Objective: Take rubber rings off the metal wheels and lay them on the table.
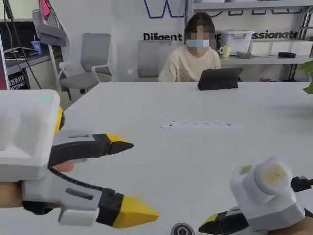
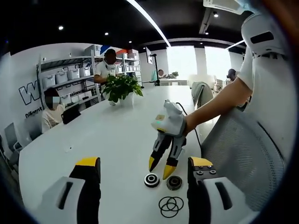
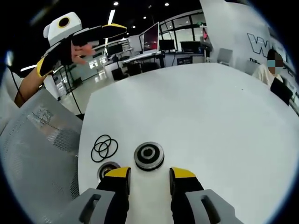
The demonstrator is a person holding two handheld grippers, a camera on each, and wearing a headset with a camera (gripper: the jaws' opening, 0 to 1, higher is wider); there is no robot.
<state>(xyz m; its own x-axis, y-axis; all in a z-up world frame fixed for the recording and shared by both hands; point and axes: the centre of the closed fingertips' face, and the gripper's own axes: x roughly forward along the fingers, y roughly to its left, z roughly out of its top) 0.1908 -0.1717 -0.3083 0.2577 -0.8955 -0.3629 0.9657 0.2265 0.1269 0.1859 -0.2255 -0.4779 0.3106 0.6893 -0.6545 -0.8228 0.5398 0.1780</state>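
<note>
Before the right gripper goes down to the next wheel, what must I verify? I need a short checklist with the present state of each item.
1. Right gripper open and empty: ok.
2. Near wheel lies flat on the table, ahead of the open jaws: ok.
3. A ring present on this wheel: cannot tell.
4. Second wheel clear of the jaws: not ok, it sits partly behind one jaw tip.
5. Removed rubber rings lie apart from both wheels: ok.
6. Left gripper open and free to help: ok.
</note>
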